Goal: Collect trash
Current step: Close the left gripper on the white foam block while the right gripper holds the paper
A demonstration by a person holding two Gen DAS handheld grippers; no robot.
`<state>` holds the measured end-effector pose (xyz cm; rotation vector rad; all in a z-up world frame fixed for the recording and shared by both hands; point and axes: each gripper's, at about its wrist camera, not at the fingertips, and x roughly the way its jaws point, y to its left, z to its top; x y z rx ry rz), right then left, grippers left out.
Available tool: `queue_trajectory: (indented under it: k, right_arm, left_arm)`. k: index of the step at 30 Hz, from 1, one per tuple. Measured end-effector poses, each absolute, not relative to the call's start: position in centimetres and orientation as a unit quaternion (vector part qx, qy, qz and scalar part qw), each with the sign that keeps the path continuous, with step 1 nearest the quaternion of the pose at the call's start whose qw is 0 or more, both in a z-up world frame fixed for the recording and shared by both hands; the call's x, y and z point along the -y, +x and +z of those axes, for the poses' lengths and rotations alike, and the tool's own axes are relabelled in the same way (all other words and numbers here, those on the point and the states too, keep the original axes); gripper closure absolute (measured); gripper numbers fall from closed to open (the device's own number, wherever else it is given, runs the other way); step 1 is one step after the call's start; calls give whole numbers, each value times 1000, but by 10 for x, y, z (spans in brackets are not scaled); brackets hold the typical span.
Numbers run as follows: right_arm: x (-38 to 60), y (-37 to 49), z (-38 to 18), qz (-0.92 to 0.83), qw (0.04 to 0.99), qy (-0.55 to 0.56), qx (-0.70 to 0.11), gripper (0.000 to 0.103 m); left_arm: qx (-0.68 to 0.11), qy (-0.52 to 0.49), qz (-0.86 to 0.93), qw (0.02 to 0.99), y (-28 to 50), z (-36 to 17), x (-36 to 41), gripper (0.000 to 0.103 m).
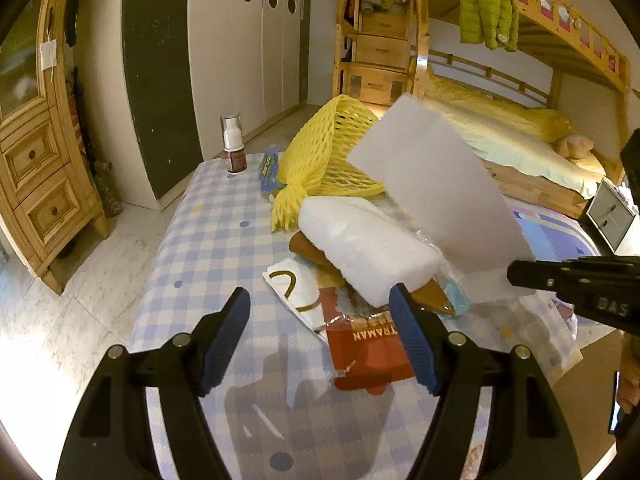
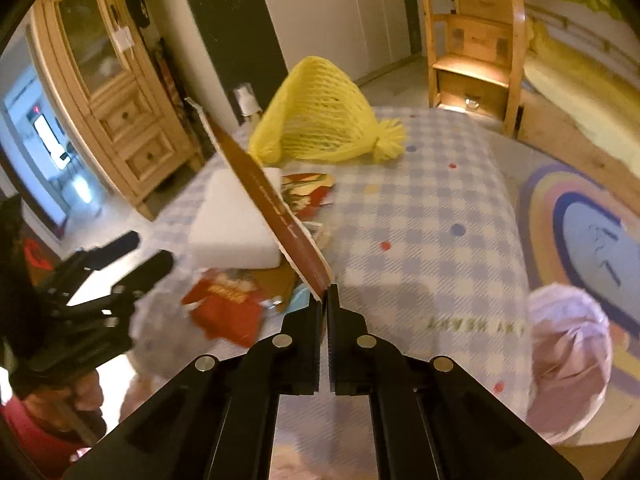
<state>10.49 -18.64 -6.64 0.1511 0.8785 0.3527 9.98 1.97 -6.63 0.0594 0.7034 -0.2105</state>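
Note:
A pile of trash lies on the blue-checked tablecloth (image 1: 208, 220): a yellow foam net (image 1: 320, 152) (image 2: 320, 120), a white foam block (image 1: 360, 240) (image 2: 232, 232), and red printed wrappers (image 1: 368, 352) (image 2: 228, 308). My right gripper (image 2: 326, 294) (image 1: 516, 274) is shut on the lower corner of a flat card (image 2: 272, 208) (image 1: 432, 184), white on one face and brown-red on the other. The card stands tilted above the pile. My left gripper (image 1: 318, 300) (image 2: 150, 248) hangs open just above the wrappers, its right finger beside the foam block, nothing between its pads.
A small pump bottle (image 1: 234, 144) stands at the table's far corner. A bin lined with a pink bag (image 2: 568, 360) sits on the floor right of the table, beside a round rug (image 2: 592, 232). A wooden cabinet (image 1: 40, 160) is left, a bunk bed (image 1: 520, 140) beyond.

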Motion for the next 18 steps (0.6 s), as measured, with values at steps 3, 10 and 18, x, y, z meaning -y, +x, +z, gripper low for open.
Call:
queue_trajectory:
  k: [3, 10, 18]
  right_arm:
    - [188, 97, -63, 159, 892, 78, -415, 102]
    - [211, 89, -59, 126, 896, 114, -411, 102]
    - [226, 90, -70, 93, 892, 114, -427, 102]
  left_arm:
    - [-342, 29, -104, 934, 96, -66, -19, 24]
    - [-339, 49, -121, 932, 90, -69, -2, 24]
    - [-343, 57, -121, 930, 105, -76, 10, 31]
